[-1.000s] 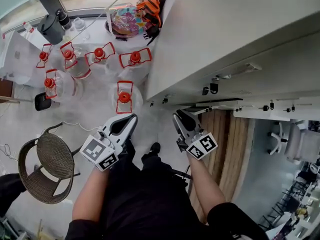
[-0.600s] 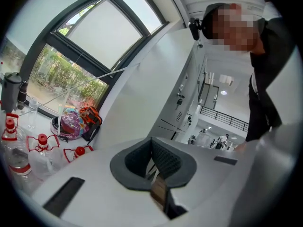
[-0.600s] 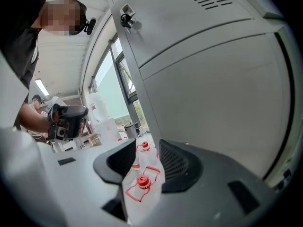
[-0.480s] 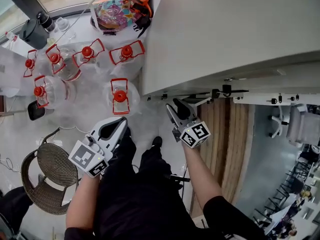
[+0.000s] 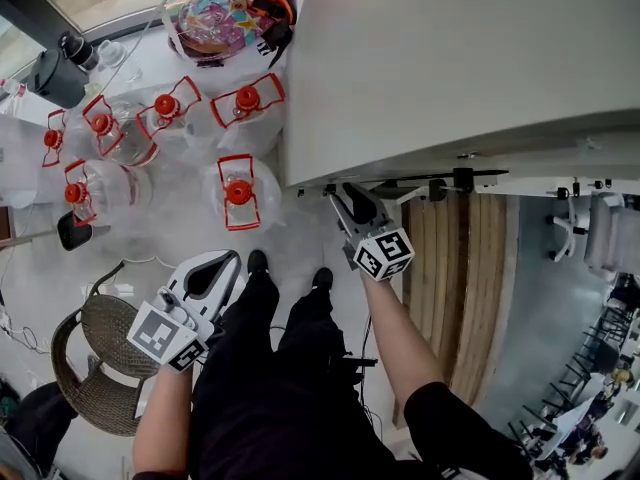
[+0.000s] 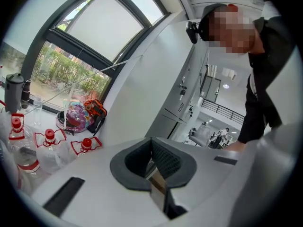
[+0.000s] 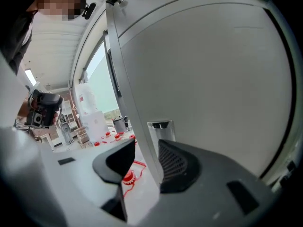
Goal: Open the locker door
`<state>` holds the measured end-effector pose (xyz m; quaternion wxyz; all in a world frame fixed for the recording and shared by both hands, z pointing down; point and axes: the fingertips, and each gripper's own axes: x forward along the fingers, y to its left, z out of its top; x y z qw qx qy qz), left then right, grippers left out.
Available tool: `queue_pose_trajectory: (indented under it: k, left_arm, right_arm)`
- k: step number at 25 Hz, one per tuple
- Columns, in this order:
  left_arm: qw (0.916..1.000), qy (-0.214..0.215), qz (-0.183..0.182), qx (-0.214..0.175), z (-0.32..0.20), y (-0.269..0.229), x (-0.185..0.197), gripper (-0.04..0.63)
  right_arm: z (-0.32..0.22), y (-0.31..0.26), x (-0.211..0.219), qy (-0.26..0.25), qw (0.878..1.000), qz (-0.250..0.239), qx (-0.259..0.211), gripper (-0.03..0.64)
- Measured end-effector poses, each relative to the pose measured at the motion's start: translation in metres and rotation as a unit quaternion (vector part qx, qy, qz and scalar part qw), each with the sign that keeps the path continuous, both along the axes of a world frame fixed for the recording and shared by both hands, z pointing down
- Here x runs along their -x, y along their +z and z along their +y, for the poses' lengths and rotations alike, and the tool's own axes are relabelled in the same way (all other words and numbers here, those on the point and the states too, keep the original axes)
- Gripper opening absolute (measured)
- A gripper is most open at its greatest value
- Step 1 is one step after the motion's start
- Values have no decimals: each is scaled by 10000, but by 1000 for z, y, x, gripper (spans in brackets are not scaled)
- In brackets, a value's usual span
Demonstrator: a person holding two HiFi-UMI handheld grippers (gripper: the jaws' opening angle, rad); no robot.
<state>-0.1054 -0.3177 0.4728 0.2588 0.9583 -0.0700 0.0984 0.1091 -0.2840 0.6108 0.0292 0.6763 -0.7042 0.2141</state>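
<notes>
Straddling the near upright edge of the pale locker door, just beside its recessed handle, with the right gripper. Shows jaws just spread wide, door edge between them, not clamped. Fills the right side of the right gripper view. Holds the left gripper well apart, jaws together on nothing, above the wicker chair, near red-capped water jugs.
</notes>
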Motion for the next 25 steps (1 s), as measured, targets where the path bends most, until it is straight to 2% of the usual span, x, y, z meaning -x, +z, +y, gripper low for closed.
queue_pose_trajectory:
  k: [6,13,25]
  left_arm:
    - [9999,102,4,0,6,-2,-6,17]
    - [9999,106,-45,2,9,2,1,17]
    - [9999,93,-40,12,13,0,10,17]
  right_arm:
    - [-4,8,-8,98,9999,52,31,156]
    - [-14,12,-9,-32,9995,303,78,151]
    - [-18,14,-12,93,9972,708,235,72]
